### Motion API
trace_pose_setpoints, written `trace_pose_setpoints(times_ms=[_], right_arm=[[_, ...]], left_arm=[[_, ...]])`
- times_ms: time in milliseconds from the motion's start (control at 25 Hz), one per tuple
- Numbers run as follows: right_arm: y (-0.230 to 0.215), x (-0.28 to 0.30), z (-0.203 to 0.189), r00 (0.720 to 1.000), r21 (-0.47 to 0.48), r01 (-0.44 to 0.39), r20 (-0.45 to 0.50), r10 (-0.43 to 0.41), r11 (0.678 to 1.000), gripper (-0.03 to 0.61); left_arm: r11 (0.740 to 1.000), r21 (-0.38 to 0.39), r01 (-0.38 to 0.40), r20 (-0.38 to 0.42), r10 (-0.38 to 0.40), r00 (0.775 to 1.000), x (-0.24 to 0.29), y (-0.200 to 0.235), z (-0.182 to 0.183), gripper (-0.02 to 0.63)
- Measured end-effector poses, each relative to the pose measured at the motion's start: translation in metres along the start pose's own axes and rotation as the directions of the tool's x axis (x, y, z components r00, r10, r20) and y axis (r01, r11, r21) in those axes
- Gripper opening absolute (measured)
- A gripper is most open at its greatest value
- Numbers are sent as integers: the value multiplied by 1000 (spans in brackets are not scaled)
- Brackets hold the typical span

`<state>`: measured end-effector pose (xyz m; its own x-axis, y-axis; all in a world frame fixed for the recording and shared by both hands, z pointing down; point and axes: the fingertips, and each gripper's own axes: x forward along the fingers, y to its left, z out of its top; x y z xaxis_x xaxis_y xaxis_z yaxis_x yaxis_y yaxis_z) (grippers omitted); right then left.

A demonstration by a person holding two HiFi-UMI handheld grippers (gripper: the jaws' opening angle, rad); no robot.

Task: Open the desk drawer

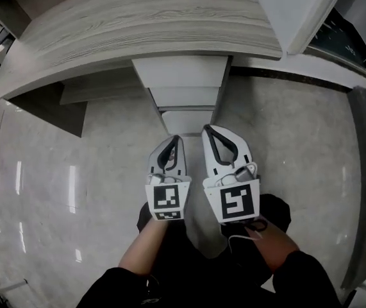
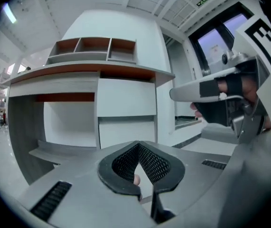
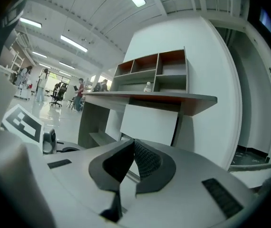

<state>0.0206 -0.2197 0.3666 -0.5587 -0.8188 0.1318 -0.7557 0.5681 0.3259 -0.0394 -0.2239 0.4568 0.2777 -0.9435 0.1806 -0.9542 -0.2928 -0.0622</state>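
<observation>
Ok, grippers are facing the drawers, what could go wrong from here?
The left gripper and right gripper are both shut and empty; unless one opens, it may only bump a drawer front. The fronts look flat, no handle visible, so a grip could slip. Held side by side, the grippers might clash.

Shows pale grey plastic shells on the left gripper and right gripper at the lower centre of the head view, each tapering to a rounded loop rimmed in black. Lines those loops with black mesh-textured pads and cuts dark slotted vents into the flanks. Bears black-and-white square codes on the left marker cube and right marker cube. Trails a thin white cable below the latter. Wears a black left sleeve and black right sleeve along the bottom edge.
</observation>
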Motion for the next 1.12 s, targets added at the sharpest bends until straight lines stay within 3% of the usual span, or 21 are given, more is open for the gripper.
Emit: trace_pose_setpoints(times_ms=[160,320,520,640,800,1000,1120], right_arm=[[4,0,10,1000,46,0,32,-2,999,6],[1,9,28,995,7,-7,98,6,1000,6],[4,15,0,998,199,-13,60,1,980,6],[3,18,-19,1000,123,-12,22,10,992,6],[3,26,-24,1000,122,-17,9,16,992,6],[15,30,-28,998,160,-53,-4,55,986,6],[10,25,-27,999,152,-49,-2,50,987,6]], left_arm=[[999,-4,-32,-1,32,999,5,6,-10,5],[990,-141,17,26,-13,1000,22,4,-15,5],[974,-223,44,27,-39,999,50,5,-47,5],[961,-276,12,25,-5,1000,65,13,-63,5],[930,-366,28,52,-9,999,79,21,-68,6],[851,-514,111,113,-61,992,91,19,-75,24],[748,-634,197,194,-92,977,106,18,-71,57]])
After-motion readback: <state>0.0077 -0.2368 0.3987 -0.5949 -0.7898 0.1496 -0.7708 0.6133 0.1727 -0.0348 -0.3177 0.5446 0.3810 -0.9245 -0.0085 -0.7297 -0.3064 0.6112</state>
